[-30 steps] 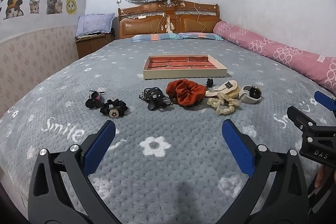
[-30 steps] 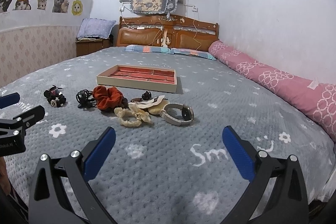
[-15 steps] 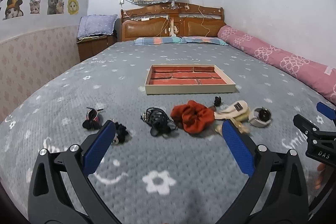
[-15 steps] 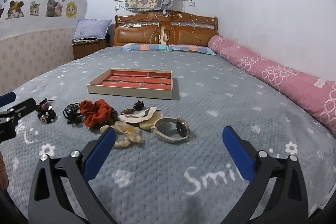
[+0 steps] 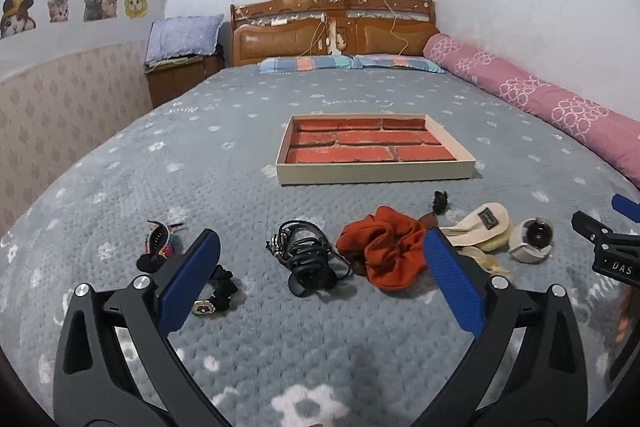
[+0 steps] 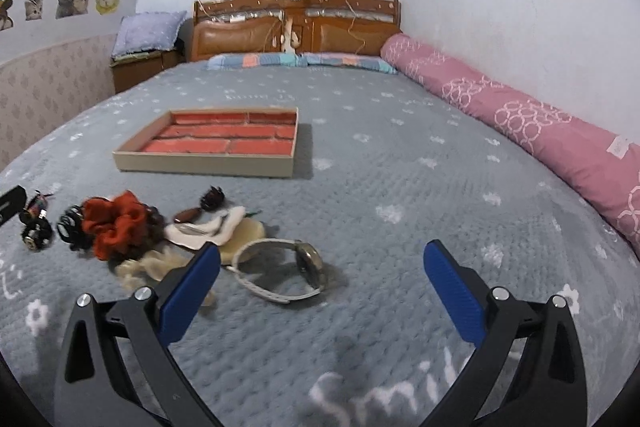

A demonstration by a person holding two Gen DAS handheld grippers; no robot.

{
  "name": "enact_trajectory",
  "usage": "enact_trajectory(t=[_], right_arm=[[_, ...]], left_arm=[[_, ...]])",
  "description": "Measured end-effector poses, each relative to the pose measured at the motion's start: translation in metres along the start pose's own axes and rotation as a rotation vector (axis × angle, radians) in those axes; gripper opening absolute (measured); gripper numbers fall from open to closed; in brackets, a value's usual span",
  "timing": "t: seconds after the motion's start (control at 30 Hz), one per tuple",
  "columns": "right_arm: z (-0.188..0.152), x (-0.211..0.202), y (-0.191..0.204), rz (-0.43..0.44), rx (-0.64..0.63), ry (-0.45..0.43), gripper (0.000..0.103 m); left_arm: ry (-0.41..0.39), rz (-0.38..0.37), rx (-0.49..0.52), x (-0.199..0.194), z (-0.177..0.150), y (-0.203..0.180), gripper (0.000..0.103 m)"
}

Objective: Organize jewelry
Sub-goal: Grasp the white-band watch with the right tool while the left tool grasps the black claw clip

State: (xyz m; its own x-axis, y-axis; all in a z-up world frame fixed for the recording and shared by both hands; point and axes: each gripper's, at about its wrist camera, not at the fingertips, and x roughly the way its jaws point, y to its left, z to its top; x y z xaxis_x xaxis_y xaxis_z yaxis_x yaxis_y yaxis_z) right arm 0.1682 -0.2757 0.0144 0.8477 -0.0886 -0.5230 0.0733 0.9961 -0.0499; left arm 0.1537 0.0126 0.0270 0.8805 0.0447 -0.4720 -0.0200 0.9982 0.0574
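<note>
The watch (image 6: 286, 273) lay just ahead of the right gripper (image 6: 322, 285) — toward its left finger; both grippers, left gripper (image 5: 320, 285) included, stood wide, empty.

Both wrist views low over bed (image 5: 224, 163), facing headboard (image 6: 296, 23); left sits further left; shared: tray (image 5: 374, 177), scrunchie (image 6: 116, 223).
</note>
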Motion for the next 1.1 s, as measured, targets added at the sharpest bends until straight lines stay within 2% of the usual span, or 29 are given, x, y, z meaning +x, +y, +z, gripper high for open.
enact_trajectory(t=[0.17, 0.4, 0.57, 0.73, 0.9, 1.03, 1.1], right_arm=[[-0.006, 0.029, -0.003, 0.003, -0.011, 0.068, 0.099], [-0.006, 0.048, -0.005, -0.013, -0.017, 0.095, 0.099], [-0.005, 0.067, -0.007, -0.010, -0.014, 0.147, 0.097], [-0.006, 0.082, -0.010, 0.010, -0.006, 0.204, 0.081], [-0.009, 0.092, -0.008, 0.040, -0.008, 0.258, 0.070], [-0.011, 0.101, -0.009, 0.060, 0.007, 0.294, 0.062], [-0.011, 0.103, -0.009, 0.067, 0.014, 0.301, 0.058]], left_arm=[[0.036, 0.008, -0.037, 0.025, -0.008, 0.011, 0.098], [0.072, 0.031, -0.029, 0.051, -0.016, 0.016, 0.098], [0.143, 0.010, -0.050, 0.073, -0.020, 0.022, 0.098], [0.203, 0.006, -0.068, 0.089, -0.023, 0.027, 0.095], [0.284, -0.008, -0.075, 0.109, -0.030, 0.026, 0.080], [0.302, -0.014, -0.090, 0.115, -0.030, 0.027, 0.077], [0.309, -0.021, -0.089, 0.118, -0.031, 0.027, 0.069]])
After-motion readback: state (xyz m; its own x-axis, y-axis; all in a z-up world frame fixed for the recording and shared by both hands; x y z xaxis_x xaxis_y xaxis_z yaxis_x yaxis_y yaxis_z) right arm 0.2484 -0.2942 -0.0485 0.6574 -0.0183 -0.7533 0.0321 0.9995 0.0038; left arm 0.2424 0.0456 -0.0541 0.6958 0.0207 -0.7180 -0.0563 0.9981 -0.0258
